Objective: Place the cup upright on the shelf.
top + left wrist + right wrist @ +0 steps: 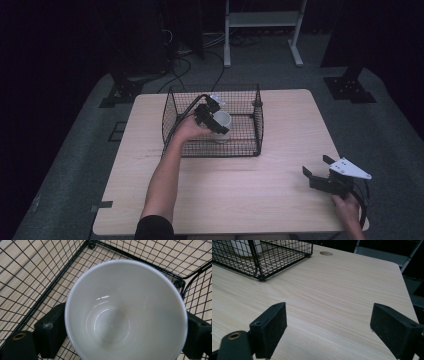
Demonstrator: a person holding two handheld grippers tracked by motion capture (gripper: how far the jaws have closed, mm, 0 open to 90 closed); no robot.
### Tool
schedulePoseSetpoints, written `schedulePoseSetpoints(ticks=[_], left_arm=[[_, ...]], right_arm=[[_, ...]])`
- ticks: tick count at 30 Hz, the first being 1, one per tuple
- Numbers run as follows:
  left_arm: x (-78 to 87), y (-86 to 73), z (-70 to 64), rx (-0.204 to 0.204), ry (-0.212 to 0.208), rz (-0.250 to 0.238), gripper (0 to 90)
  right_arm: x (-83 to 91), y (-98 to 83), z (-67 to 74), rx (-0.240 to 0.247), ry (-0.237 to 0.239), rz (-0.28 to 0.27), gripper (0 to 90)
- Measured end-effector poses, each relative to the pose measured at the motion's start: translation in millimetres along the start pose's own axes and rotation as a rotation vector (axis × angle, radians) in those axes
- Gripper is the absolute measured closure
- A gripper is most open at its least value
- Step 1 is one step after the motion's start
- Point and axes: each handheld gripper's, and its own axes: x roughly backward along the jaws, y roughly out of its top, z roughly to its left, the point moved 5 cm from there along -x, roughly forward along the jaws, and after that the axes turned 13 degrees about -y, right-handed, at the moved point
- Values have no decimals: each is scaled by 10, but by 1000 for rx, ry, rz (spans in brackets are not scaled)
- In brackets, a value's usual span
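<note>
A white cup (125,310) sits inside the black wire basket (210,152) at the back of the wooden table; I look straight down into its empty bowl. My left gripper (216,120) reaches into the basket from the left. Its two black jaws flank the cup's lower body, spread wide and open, though the rim hides the gap at the pads. From the right gripper view the cup (243,247) seems to rest on the basket (274,257) floor. My right gripper (316,166) hovers low near the table's front right corner, open (337,322) with nothing between its jaws.
The table (240,190) is bare wood between the basket and the front edge. A round cable hole (326,253) lies beyond the basket's corner. A metal stand (262,30) and cables are on the floor behind the table.
</note>
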Motion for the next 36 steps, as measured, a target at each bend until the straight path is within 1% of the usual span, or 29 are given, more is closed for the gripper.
schedulePoseSetpoints(ticks=[5,7,25,36], left_arm=[[57,21,-28,-7,8,-17,78],[79,31,-43,-15,11,-14,67],[348,123,-207,-64,41,-73,65],[483,142,-314,-94,58,-96,65]], right_arm=[[0,0,0,1,-1,0,131],[0,0,0,0,-1,1,131],[-1,0,-1,-2,-2,2,131],[-1,-1,-4,-4,-3,3,131]])
